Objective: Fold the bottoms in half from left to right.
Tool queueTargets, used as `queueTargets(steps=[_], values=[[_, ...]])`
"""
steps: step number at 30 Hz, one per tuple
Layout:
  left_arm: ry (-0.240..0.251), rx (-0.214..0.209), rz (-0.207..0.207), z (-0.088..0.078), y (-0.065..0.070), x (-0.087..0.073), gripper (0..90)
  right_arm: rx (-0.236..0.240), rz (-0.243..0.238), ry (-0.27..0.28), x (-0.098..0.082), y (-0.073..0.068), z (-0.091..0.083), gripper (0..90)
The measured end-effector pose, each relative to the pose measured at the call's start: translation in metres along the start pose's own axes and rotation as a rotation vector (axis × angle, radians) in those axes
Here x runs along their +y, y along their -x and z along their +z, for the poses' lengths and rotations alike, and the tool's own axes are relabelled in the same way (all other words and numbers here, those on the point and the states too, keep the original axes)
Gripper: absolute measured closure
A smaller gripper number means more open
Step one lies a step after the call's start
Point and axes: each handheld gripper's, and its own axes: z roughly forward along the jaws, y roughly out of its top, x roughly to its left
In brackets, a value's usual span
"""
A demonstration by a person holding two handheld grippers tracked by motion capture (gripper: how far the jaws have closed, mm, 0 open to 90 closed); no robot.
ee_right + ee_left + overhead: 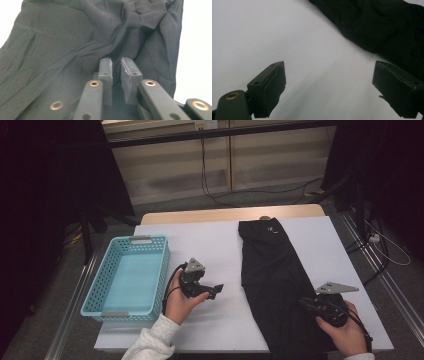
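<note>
A long black garment [270, 265] lies lengthwise on the white table cover [205, 245], right of centre. My right gripper [303, 302] rests on its near end. In the right gripper view the jaws [116, 61] stand almost together, and the cloth [62, 42] bunches into folds that run up to the pads, so it looks pinched. My left gripper [218, 290] hovers over bare white cover just left of the garment. Its jaws [329, 67] are wide apart with nothing between them, and the garment's edge [382, 25] lies beyond them.
A light blue perforated basket [97, 280] sits at the table's left side, with nothing inside. Bare white cover stretches between the basket and the garment. A wooden table edge [200, 214] shows at the back, with cables on the floor beyond.
</note>
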Motion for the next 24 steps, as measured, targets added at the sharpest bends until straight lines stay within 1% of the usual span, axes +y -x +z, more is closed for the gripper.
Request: queueTargets(steps=[1,2,3,4,5,7,12,15,16,22,24], values=[[0.000,0.000,0.000,0.000,0.000,0.000,11.8,-0.005,-0.009,0.000,0.000,-0.001,0.000,85.2],[0.002,-0.008,-0.012,0.000,0.001,0.000,11.9,-0.004,-0.016,0.004,0.000,-0.001,0.000,87.1],[0.002,-0.008,-0.012,0.000,0.001,0.000,12.0,-0.004,-0.016,0.004,0.000,-0.001,0.000,87.1],[0.004,-0.012,-0.016,0.000,0.001,0.000,12.0,-0.004,-0.019,0.013,0.000,-0.002,0.000,90.0],[0.006,-0.014,-0.017,0.000,0.001,0.000,12.0,-0.004,-0.019,0.013,0.000,-0.002,0.000,90.0],[0.009,-0.015,-0.017,-0.001,0.001,0.001,12.0,0.021,-0.014,0.010,0.000,-0.001,0.000,90.0],[0.008,-0.014,-0.016,-0.001,0.001,0.001,12.0,0.022,-0.016,0.012,0.000,-0.001,-0.003,90.0],[0.013,-0.017,-0.018,-0.003,0.000,0.002,12.1,0.020,-0.014,0.021,0.001,0.001,-0.007,90.0],[0.016,-0.019,-0.019,-0.003,0.000,0.003,12.1,0.017,-0.009,0.022,0.001,0.004,-0.011,90.0],[0.022,-0.020,-0.031,-0.004,-0.001,0.002,12.1,0.018,-0.007,0.017,-0.003,0.009,-0.017,90.0],[0.017,-0.022,-0.026,-0.004,0.000,0.002,12.1,0.027,-0.009,0.013,-0.004,0.012,-0.018,90.0]])
